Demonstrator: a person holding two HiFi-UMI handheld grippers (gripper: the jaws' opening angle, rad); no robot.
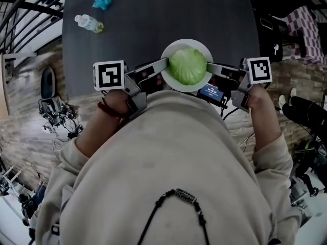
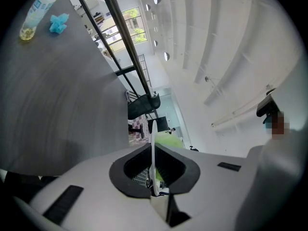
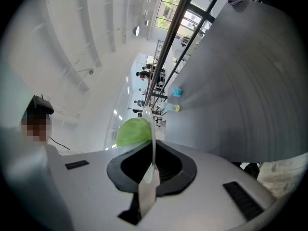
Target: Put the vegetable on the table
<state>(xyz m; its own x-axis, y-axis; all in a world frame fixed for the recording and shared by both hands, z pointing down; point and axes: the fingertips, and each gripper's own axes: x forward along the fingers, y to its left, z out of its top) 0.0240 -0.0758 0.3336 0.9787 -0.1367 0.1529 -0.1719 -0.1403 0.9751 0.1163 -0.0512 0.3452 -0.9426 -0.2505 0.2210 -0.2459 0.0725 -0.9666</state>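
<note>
1. L tool (image 1: 163, 65): jaws clamped on plate (image 1: 176, 83) rim, left side.
2. R tool (image 1: 210, 68): jaws clamped on same rim, right side.
3. Cabbage (image 1: 187, 66): on plate, at worktop (image 1: 153, 19) near edge.

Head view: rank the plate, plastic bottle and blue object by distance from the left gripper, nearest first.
1. plate, rim gripped by the left gripper, centre.
2. plastic bottle, up left on the table.
3. blue object, just beyond the bottle, far left.
</note>
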